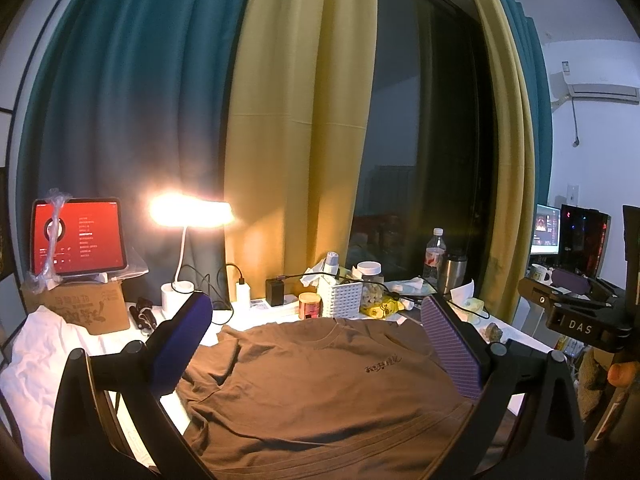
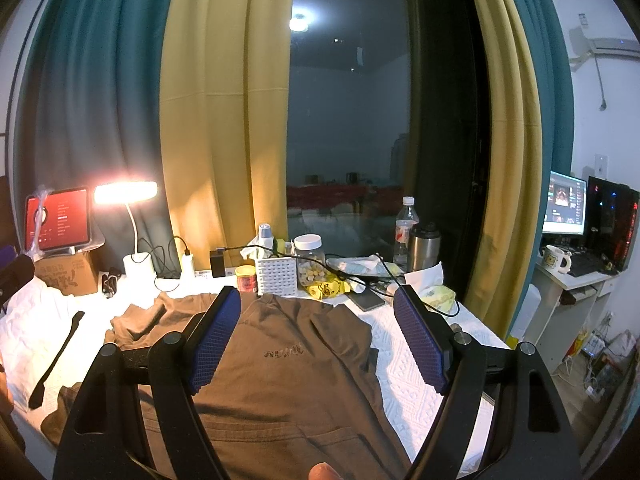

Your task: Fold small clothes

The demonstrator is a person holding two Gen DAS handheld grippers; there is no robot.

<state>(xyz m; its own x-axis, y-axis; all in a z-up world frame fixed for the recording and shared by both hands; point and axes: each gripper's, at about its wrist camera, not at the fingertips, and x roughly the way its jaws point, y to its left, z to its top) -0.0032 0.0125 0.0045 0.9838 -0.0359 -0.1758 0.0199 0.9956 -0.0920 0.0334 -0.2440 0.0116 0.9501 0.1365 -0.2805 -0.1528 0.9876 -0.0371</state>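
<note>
A brown T-shirt (image 1: 320, 392) with a small dark print on its chest lies spread face up on a white textured cloth (image 2: 416, 364), collar toward the window. Its left sleeve (image 2: 138, 322) is crumpled. My left gripper (image 1: 320, 340) hovers open above the shirt's upper half, nothing between its purple pads. My right gripper (image 2: 320, 332) also stands open over the chest of the T-shirt (image 2: 288, 380), holding nothing. In the left wrist view the right gripper's black body (image 1: 576, 320) shows at the right edge. A fingertip (image 2: 322, 472) shows at the bottom edge.
Behind the shirt stand a lit desk lamp (image 1: 188, 210), a tablet (image 1: 78, 236) on a cardboard box (image 1: 80, 308), a white basket (image 2: 278, 276), jars, a water bottle (image 2: 405, 232), a steel flask (image 2: 424, 246), chargers and cables. A black strap (image 2: 56, 356) lies left. A computer desk (image 2: 568, 276) stands right.
</note>
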